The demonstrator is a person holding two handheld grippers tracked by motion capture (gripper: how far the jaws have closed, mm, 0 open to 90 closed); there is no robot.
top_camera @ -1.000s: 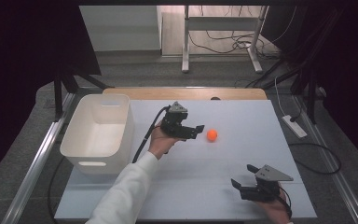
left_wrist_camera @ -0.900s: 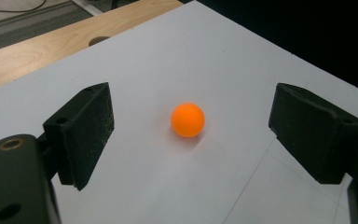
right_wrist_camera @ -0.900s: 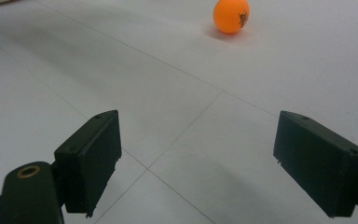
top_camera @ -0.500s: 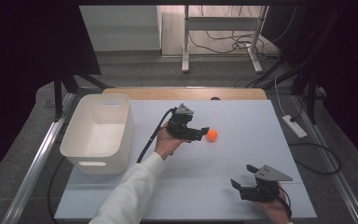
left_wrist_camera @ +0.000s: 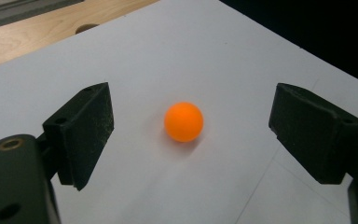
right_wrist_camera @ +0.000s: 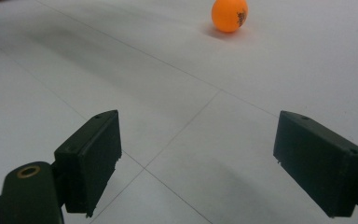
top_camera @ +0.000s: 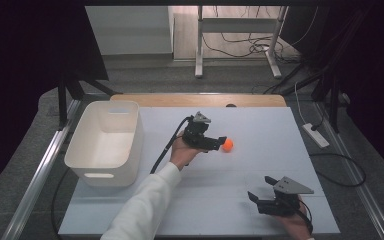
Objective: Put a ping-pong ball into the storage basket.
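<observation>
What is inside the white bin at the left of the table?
The white bin looks empty in the high view: its bare floor and far wall show. Its near wall covers the strip of floor just behind it, so that corner cannot be checked.

Inventory, by count:
- Orange ball [top_camera: 227,145]: one, on the bench [top_camera: 260,165].
- White bin [top_camera: 105,145]: one, at the bench's left edge.
- Hand-held tools: two — left tool [top_camera: 219,141], right tool [top_camera: 254,197].
- Bench: one.
- White power strip [top_camera: 316,135] on the floor: one.
</observation>
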